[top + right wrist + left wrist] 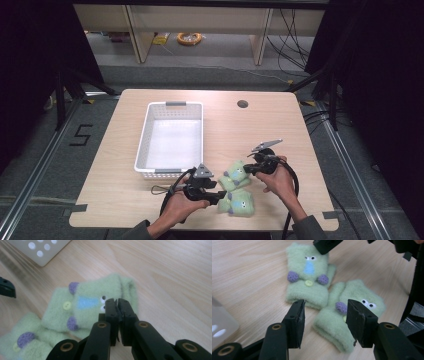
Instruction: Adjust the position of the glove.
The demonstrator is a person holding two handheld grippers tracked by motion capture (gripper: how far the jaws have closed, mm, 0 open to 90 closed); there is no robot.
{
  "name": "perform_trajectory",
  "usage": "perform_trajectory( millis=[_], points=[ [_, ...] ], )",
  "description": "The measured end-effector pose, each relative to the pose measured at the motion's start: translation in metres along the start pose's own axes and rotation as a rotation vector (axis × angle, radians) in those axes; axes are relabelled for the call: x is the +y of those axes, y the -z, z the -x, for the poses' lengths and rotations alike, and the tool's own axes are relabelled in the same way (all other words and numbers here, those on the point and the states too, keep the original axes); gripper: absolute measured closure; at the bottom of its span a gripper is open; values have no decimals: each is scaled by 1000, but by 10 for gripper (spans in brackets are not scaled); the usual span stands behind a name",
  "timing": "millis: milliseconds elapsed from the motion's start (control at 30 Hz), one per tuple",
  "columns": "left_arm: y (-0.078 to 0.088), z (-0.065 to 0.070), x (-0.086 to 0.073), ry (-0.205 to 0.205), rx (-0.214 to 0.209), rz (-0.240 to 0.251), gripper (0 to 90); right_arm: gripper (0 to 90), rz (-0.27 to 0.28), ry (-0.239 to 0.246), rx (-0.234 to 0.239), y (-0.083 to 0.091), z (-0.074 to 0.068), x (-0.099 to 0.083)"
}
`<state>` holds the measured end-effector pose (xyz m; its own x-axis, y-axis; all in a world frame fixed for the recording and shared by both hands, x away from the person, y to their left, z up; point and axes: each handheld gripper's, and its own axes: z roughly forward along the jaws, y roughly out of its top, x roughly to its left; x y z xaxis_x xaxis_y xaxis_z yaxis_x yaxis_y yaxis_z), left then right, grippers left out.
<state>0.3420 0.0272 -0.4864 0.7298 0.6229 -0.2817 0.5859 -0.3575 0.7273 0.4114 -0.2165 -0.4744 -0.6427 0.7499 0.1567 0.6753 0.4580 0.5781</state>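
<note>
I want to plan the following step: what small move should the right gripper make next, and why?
Probably lift a little. The right gripper has its jaws shut at the top edge of the far green mitten, seemingly pinching the fabric. The white basket stands beyond it, and the near mitten lies against it, so a small lift separates them.

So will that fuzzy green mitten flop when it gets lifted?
Probably: the mitten looks like soft, folded fleece, so free parts should droop. It likely weighs little and lies flat, so it shouldn't roll. The fuzz should give the right tool good grip.
</note>
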Motion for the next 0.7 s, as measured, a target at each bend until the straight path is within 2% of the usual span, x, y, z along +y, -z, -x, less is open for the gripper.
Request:
perform_trajectory(
  millis=[33, 100, 133, 167, 200, 267, 367, 433, 467, 500, 533, 567, 600, 667, 700],
  points=[
    [-2, 0, 1, 10, -1, -5, 492, 871, 10, -14, 1, 0, -1, -3],
    [-6, -2, 4, -3, 6, -21, 496, 868, 2, -2, -5, 1, 0, -7],
    [-9, -1, 5, 7, 10, -18, 500, 867, 9, 8, -13, 1, 1, -8],
    [-10, -2, 7, -15, 13, -35, 504, 863, 8, 12, -18, 0, 1, -9],
    [-13, -1, 8, -11, 15, -36, 509, 858, 21, 8, -19, -2, 1, -11],
    [-17, -2, 11, -22, 24, -60, 520, 839, -2, -4, -17, 0, 1, -12],
    [-26, -3, 14, 3, 39, -53, 529, 822, 0, 1, -25, 1, 1, -13],
    [-31, -8, 16, -1, 50, -71, 535, 807, -3, 4, -25, 2, 1, -13],
    [-32, -9, 17, -2, 56, -86, 535, 797, 15, 11, -31, 0, 2, -14],
    [-36, -10, 16, 22, 56, -79, 536, 785, 2, 5, -27, 2, 2, -13],
    [-36, -14, 17, 12, 53, -105, 535, 766, 3, 2, -32, 2, 3, -12],
    [-38, -14, 16, 28, 59, -95, 532, 751, 26, 11, -45, 0, 4, -12],
    [-39, -15, 17, 20, 57, -105, 532, 748, 13, 24, -43, 2, 5, -10],
    [-40, -15, 18, 21, 64, -105, 536, 728, -4, 9, -47, 2, 6, -9],
    [-41, -14, 19, 16, 74, -101, 540, 708, -4, 28, -53, 0, 8, -9]
  ],
)
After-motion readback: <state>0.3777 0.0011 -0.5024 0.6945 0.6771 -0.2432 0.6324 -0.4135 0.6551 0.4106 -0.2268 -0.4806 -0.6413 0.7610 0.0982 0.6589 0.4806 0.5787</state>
